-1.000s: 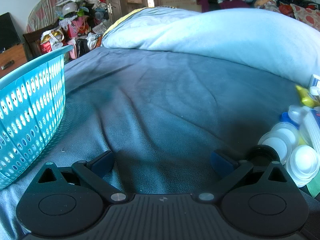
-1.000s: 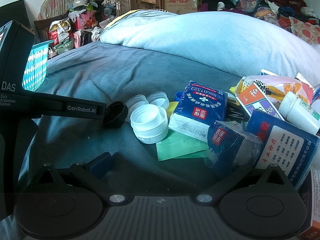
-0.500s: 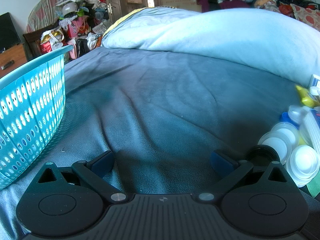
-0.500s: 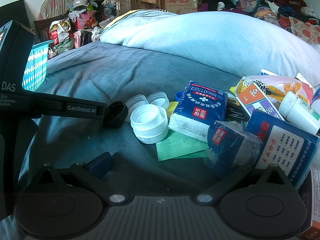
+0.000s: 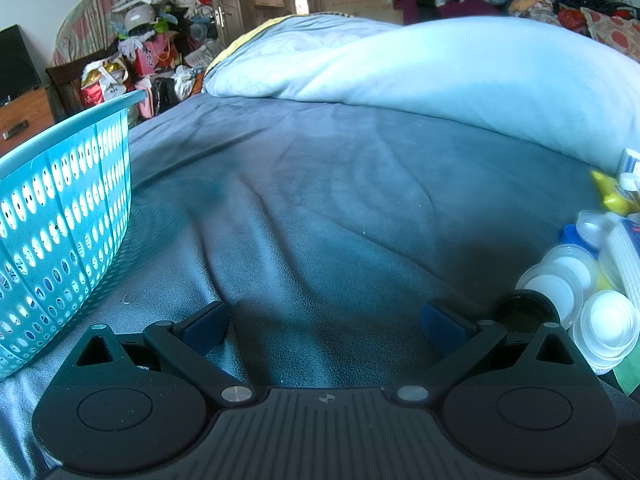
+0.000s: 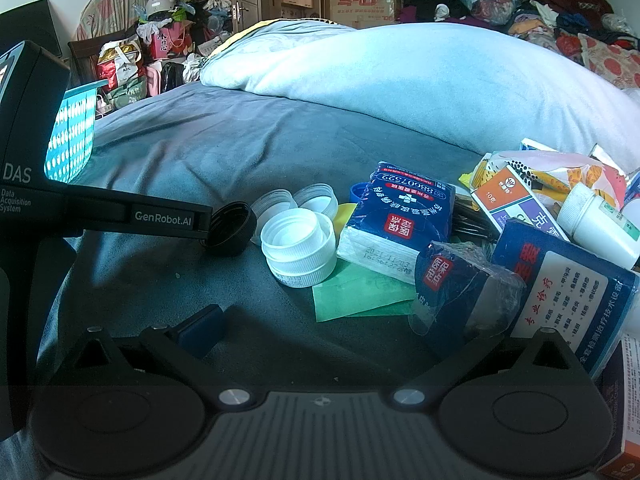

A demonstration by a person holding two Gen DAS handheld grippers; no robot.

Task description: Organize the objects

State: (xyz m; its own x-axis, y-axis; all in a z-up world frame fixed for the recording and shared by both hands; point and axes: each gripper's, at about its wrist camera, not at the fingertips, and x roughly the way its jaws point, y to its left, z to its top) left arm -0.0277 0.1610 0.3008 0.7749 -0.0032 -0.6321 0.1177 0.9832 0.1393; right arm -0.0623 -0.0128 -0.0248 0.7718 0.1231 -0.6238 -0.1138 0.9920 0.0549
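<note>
Nothing had moved: both grippers, left [image 5: 324,320] and right [image 6: 320,332], stayed spread and empty, basket [image 5: 60,216] unfilled, sorting unstarted

Left of the black cap [image 6: 230,229], bare grey bedsheet [image 5: 320,208] runs open to the turquoise basket [image 5: 60,216]; right of it white lids [image 6: 298,246], blue packets [image 6: 400,224] and boxes [image 6: 560,292] crowd the way, the pale duvet [image 5: 460,80] walling behind

Black claw [image 5: 326,318], blue pads [image 5: 206,322], silver screws, "GenRobot.AI" lettering.
</note>
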